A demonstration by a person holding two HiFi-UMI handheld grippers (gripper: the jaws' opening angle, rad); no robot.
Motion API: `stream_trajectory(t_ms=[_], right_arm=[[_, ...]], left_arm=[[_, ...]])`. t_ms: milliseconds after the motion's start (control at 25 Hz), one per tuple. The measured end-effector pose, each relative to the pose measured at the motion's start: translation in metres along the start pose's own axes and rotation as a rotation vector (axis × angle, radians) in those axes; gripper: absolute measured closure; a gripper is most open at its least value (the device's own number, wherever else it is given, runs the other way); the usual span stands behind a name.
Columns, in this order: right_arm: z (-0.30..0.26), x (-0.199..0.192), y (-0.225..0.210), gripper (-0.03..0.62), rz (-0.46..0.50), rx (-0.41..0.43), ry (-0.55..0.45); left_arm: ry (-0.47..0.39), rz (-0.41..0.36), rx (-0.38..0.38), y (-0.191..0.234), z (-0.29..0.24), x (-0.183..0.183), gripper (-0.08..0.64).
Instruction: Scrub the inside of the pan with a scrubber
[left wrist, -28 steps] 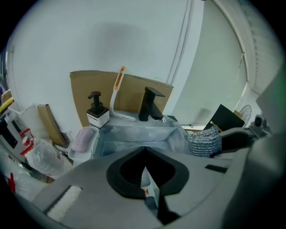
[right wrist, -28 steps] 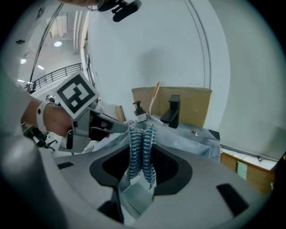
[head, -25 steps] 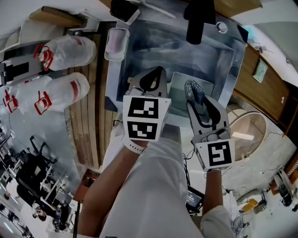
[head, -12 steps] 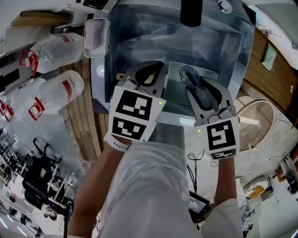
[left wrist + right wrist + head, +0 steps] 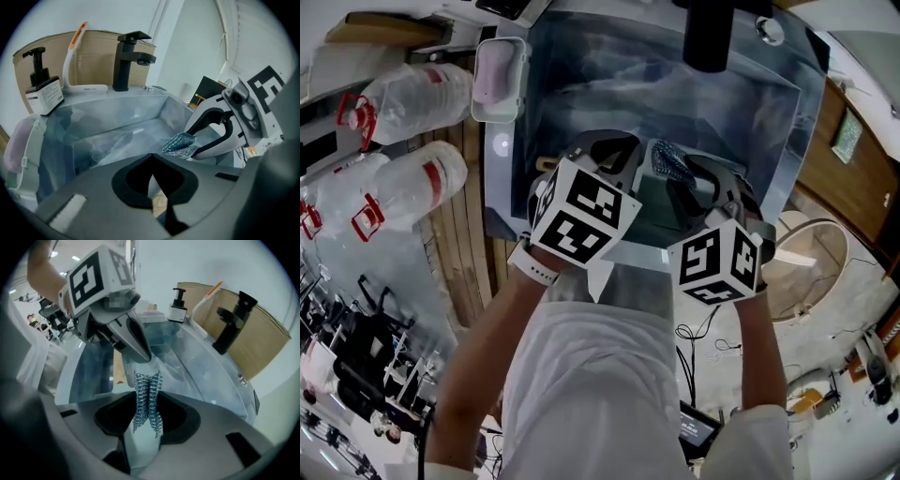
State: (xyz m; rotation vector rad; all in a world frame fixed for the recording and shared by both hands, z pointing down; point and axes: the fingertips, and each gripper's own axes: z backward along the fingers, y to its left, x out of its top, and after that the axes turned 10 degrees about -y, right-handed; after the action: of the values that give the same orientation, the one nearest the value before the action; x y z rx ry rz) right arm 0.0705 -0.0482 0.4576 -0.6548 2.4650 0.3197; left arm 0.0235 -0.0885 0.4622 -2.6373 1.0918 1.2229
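Note:
A grey-green pan (image 5: 652, 204) lies low in the steel sink (image 5: 581, 66), mostly hidden under both grippers. Its wooden handle (image 5: 119, 367) shows between the jaws of my left gripper (image 5: 606, 150), which is shut on it (image 5: 159, 206). My right gripper (image 5: 680, 174) is shut on a steel-mesh scrubber (image 5: 675, 163), folded between the jaws (image 5: 147, 394). In the left gripper view the scrubber (image 5: 180, 144) hangs just right of my left gripper (image 5: 151, 157), over the sink's floor. I cannot tell whether it touches the pan.
A black faucet (image 5: 708, 37) stands at the sink's far rim, with a soap dispenser (image 5: 42, 89) and an orange-handled brush (image 5: 75, 51) beside it. A pink sponge in a white holder (image 5: 497, 70) hangs on the left rim. Plastic bags (image 5: 412, 103) lie on the wooden counter.
Both grippers have drawn closer together and tilted inward over the pan. The scrubber has shifted left and slightly farther into the sink, still held.

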Motion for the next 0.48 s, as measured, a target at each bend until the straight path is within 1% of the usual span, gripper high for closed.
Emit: stream_trajectory(t_ms=[80,160,280,360,480], right_arm=[[-0.008,-0.009,0.002,0.453,0.086,0.01,0.056],[-0.015,-0.016,0.004,0.453,0.139,0.025,0.1],[-0.024,-0.026,0.008,0.454,0.19,0.044,0.136],[-0.028,-0.03,0.01,0.454,0.22,0.057,0.15],[-0.034,-0.033,0.012,0.454,0.24,0.079,0.162]], left_arm=[[0.016,-0.011,-0.015,-0.002,-0.004,-0.005,0.566],[0.033,-0.034,-0.025,-0.003,-0.006,-0.011,0.566],[0.049,-0.078,-0.043,-0.006,-0.01,-0.017,0.566],[0.08,-0.113,-0.056,-0.008,-0.013,-0.025,0.566],[0.116,-0.141,-0.075,-0.01,-0.015,-0.036,0.566]])
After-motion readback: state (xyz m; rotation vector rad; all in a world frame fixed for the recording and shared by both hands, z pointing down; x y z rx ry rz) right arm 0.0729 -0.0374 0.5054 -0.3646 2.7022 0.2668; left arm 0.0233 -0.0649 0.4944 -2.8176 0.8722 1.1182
